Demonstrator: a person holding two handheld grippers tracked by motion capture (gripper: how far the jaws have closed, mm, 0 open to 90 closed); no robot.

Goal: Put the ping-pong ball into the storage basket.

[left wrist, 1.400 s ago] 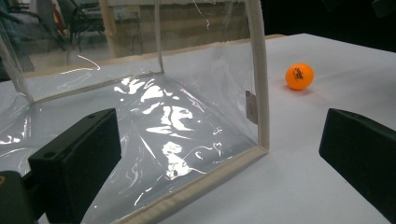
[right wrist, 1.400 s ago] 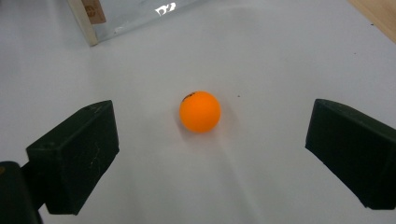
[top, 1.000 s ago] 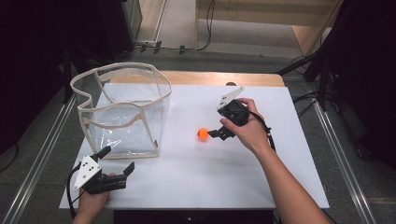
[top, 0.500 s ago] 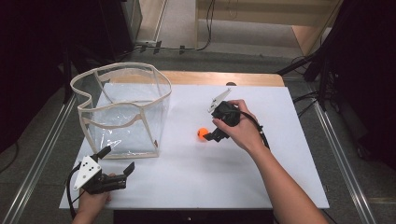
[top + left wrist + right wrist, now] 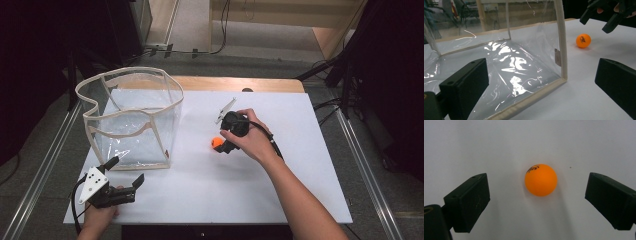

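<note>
Orange against the white table sheet (image 5: 280,190), the ping-pong ball (image 5: 217,143) lies right of the clear plastic bag (image 5: 131,120). The right gripper (image 5: 226,146) hangs over it, jaws spread wide either side, probably lining up a grab. The left gripper (image 5: 126,181) waits open at the near left, facing the bag. Dark room; cables on the grey floor beyond.

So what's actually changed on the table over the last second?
The right gripper has moved left and down toward the orange ball and now hangs over it, jaws open on either side, not yet gripping. The ball, the clear bag and the left gripper, open near the table's front edge, stayed where they were.
</note>
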